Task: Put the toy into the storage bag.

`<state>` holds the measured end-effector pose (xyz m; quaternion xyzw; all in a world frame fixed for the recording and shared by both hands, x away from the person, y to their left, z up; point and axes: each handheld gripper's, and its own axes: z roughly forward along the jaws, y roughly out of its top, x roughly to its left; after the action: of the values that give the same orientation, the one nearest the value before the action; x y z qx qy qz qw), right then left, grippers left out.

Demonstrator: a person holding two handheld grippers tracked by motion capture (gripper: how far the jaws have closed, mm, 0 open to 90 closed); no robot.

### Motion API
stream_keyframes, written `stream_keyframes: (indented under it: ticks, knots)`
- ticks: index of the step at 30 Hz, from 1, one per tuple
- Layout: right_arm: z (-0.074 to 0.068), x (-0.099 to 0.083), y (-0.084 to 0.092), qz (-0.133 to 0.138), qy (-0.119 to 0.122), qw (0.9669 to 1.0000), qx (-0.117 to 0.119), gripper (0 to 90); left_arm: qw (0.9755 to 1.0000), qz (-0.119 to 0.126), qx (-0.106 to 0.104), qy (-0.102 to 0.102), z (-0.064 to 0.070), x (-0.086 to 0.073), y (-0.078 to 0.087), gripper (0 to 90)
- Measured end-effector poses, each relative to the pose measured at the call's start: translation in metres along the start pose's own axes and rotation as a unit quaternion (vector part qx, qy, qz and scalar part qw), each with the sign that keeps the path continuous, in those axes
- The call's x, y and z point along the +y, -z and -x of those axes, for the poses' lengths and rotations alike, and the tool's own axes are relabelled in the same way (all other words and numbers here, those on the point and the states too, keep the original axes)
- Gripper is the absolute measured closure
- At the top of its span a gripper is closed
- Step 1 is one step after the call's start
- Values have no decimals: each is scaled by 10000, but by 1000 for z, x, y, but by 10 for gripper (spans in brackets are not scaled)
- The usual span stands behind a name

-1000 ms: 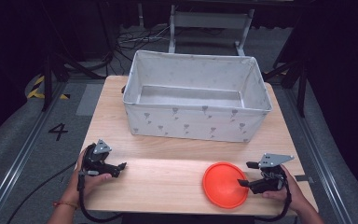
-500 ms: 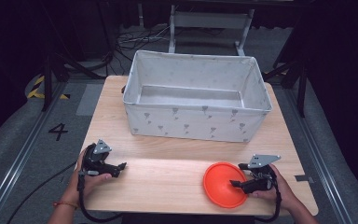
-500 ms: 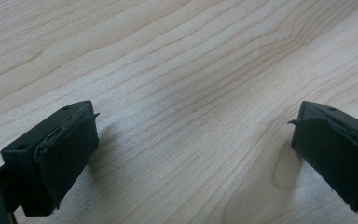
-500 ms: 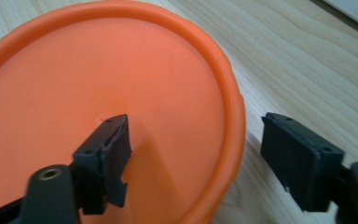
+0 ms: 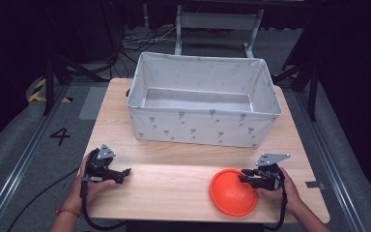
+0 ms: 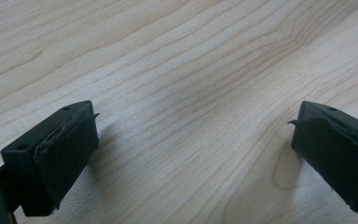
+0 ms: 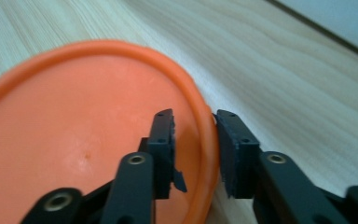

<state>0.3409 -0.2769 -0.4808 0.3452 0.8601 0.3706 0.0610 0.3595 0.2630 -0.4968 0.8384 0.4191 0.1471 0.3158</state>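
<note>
While R gripper (image 7: 195,140) closes on orange plate (image 7: 74,135) rim, contact unclear, plate cropped, L gripper (image 6: 191,154) wide.

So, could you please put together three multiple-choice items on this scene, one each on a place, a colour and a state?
1. Where is the plate?
A. inside the fabric box
B. on the table near the right gripper
C. beside the left gripper

2. What colour is the plate?
A. orange
B. blue
C. white

3. How do the left gripper's fingers stand?
A. closed on the plate
B. closed on nothing
C. wide apart over bare wood

Answers:
1 B: the high view shows it on the table, in front of the fabric box, at the right gripper.
2 A: both the high view and the right gripper view show it orange.
3 C: the left gripper has only wood grain between its fingers.
</note>
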Motion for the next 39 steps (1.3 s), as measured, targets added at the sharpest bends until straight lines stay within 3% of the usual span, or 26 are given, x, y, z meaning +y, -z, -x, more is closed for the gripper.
stream_keyframes:
  ticks: [5,9,13,15,17,29,36,39]
  knots:
    - [1,8,11,140,89,9998,144,805,10000,1,0,0,0,0,0,9]
    - [-5,16,24,215,295,9992,175,827,10000,0,0,0,0,0,0,9]
    - [-19,29,37,250,732,9970,-1,828,10000,1,2,1,0,0,0,9]
    - [-21,32,39,252,802,9965,-20,828,10000,0,-1,0,0,0,0,9]
    - [-29,40,46,308,1028,9942,-123,828,10000,0,4,-1,0,0,0,9]
    - [-43,59,64,416,1488,9877,-246,828,10000,1,1,-1,0,0,0,9]
    - [-50,73,75,389,1797,9822,-396,829,10000,-5,-10,7,0,0,0,9]
    - [-52,78,81,434,1828,9812,-439,830,10000,1,0,-1,0,0,0,9]
